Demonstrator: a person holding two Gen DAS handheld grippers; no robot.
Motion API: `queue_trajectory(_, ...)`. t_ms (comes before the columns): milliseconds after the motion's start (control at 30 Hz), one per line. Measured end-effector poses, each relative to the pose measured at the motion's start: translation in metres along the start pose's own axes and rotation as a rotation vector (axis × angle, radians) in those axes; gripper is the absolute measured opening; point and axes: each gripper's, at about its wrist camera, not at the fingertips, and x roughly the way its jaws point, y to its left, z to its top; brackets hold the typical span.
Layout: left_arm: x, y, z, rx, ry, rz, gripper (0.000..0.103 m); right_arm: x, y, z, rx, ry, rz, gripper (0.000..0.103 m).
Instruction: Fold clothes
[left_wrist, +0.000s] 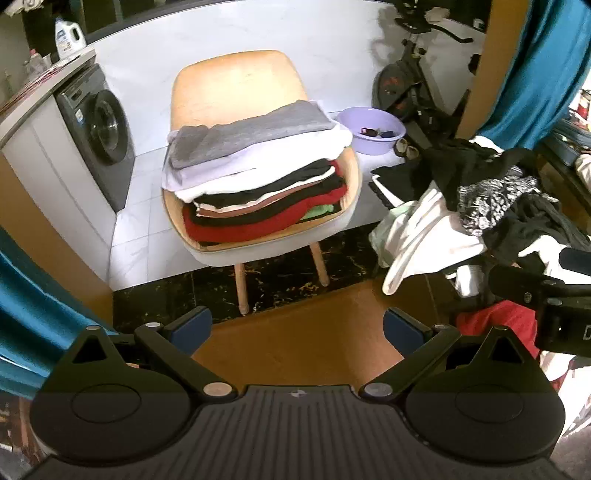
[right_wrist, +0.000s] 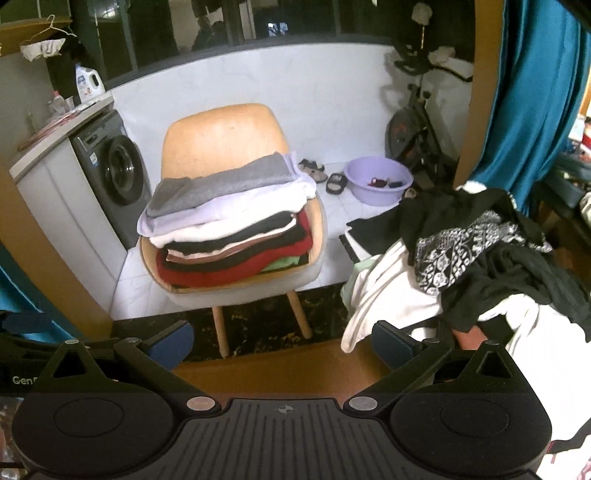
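Note:
A stack of folded clothes rests on the seat of a tan chair, grey on top, then white, black and red layers. To the right lies a loose heap of unfolded clothes: black, white and a black-and-white patterned piece. My left gripper is open over the brown surface, holding nothing. My right gripper is open too, its right finger close beside the white cloth hanging off the heap. Part of the right gripper's body shows in the left wrist view.
A washing machine stands left of the chair. A purple basin, sandals and an exercise bike sit on the white tiles behind. Teal curtains hang at both sides.

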Motion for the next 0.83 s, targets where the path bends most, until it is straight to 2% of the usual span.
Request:
queue_trajectory(167,-0.008,-0.015,0.0,0.005,-0.021,-0.007,0.102,-0.017,-0.013,-0.005,0.0,-0.019,-0.008,0.102)
queue_trajectory(567,-0.023,-0.046,-0.011,-0.02,0.0,0.011,0.102,-0.035,-0.047,-0.009,-0.007,-0.014,0.016,0.102)
queue_trajectory(833,-0.035,-0.057,-0.018,-0.01,-0.04,0.004,0.102,-0.037,-0.058,-0.01,0.002,-0.014,0.029,0.102)
